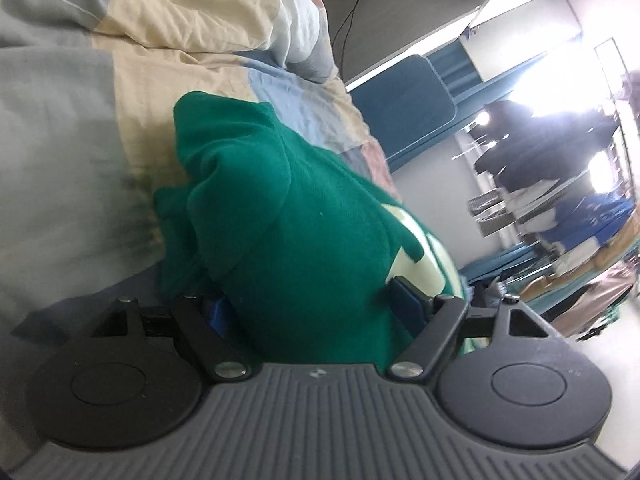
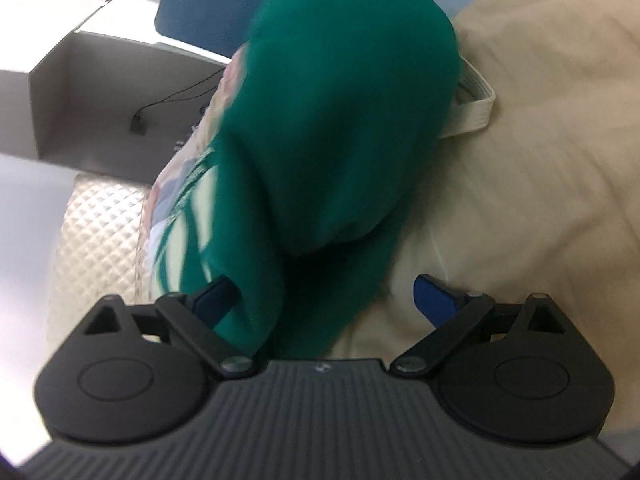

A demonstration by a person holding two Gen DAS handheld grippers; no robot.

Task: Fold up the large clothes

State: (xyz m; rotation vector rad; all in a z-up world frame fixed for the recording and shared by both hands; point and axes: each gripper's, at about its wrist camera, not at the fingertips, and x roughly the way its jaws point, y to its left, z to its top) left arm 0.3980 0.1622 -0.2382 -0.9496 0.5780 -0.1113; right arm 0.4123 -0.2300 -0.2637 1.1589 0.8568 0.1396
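Your left gripper (image 1: 314, 304) stands wide, green garment (image 1: 280, 216) bunched between its blue pads, grip unclear. Your right gripper (image 2: 326, 300) is spread open, one pad clear of the cloth. That garment lies heaped on the patchwork bedspread (image 1: 80, 128) near its edge.

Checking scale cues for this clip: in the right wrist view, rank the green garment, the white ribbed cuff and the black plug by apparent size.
1. green garment, though closest to the camera
2. white ribbed cuff
3. black plug, farther off, so true size unsure
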